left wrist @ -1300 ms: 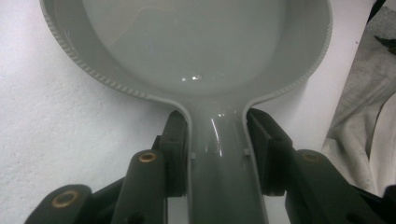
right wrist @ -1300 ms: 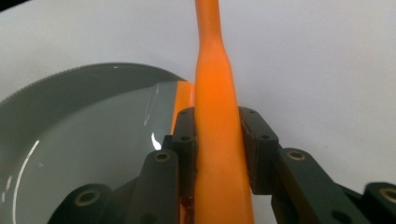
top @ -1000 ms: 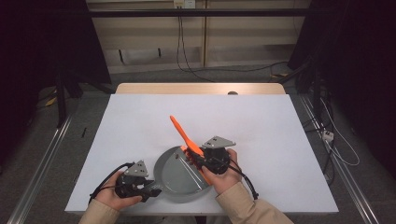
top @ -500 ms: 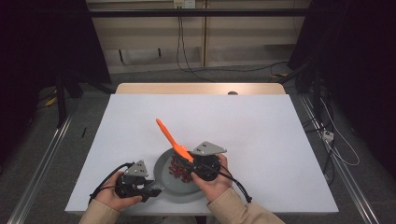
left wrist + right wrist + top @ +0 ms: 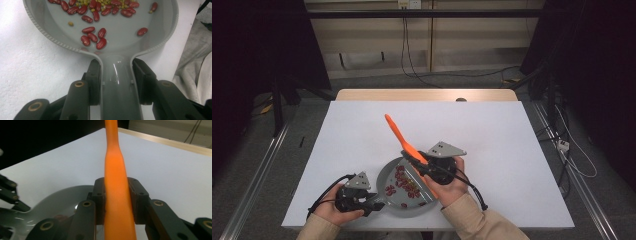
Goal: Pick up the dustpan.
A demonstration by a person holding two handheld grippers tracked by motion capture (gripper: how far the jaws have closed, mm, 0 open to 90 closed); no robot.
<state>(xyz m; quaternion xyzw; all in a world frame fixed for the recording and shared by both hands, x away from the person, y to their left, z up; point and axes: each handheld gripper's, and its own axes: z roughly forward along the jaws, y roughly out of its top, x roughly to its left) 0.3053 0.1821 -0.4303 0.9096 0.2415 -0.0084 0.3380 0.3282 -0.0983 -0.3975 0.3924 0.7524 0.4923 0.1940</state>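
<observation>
A grey dustpan (image 5: 388, 176) lies on the white table near its front edge, with red beans (image 5: 406, 184) scattered in it. My left gripper (image 5: 373, 202) is shut on the pan's handle (image 5: 117, 85), one jaw on each side of it. Beans (image 5: 93, 37) and small yellow grains (image 5: 105, 2) lie in the pan's bowl (image 5: 160, 30). Above the pan's right side, my right gripper (image 5: 419, 162) is shut on an orange tool handle (image 5: 396, 132), which slants up to the left. The jaws clamp the orange handle (image 5: 116, 182) at its wide part.
The white table top (image 5: 512, 135) stretches back to a wooden far edge (image 5: 422, 94), where a small dark object (image 5: 460, 99) sits. Cables trail over the floor to the right (image 5: 562, 145). A beige sleeve (image 5: 200, 75) lies beside the pan.
My right gripper carried the orange tool leftward over the pan, then rose a little. The handle's tip now points higher. The left gripper and pan stayed put.
</observation>
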